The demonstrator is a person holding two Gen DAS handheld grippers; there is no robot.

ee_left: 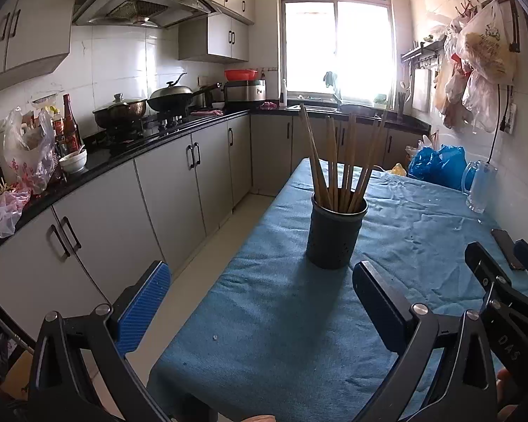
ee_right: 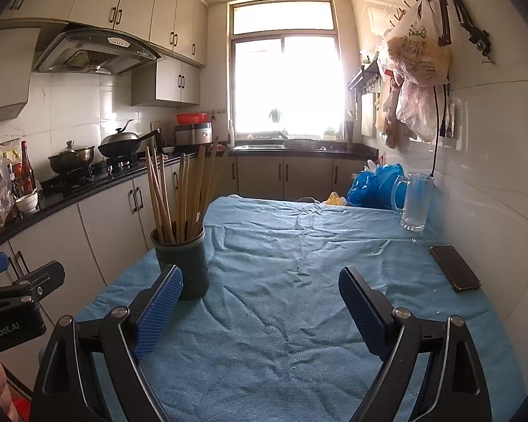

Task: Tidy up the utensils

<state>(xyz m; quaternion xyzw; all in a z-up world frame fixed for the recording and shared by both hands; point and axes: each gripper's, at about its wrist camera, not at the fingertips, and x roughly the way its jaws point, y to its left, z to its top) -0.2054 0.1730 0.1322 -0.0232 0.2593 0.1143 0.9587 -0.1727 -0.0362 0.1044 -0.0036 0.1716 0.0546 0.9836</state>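
Observation:
A dark perforated utensil holder [ee_left: 335, 234] stands upright on the blue tablecloth [ee_left: 271, 316], with several wooden chopsticks [ee_left: 341, 161] fanned out of its top. My left gripper [ee_left: 260, 288] hovers open just short of it, nothing between its fingers. In the right wrist view the same holder [ee_right: 184, 263] and chopsticks [ee_right: 179, 193] sit at the left, just beyond my left finger. My right gripper [ee_right: 260, 292] is open over bare cloth [ee_right: 299, 316]. Each gripper shows at the edge of the other's view.
A black phone [ee_right: 454, 267] lies by the right wall, a glass mug [ee_right: 413, 200] and blue plastic bags [ee_right: 375, 184] stand at the table's far end. A counter [ee_left: 98, 161] with pots, bottles and bags runs along the left. Bags hang on the right wall.

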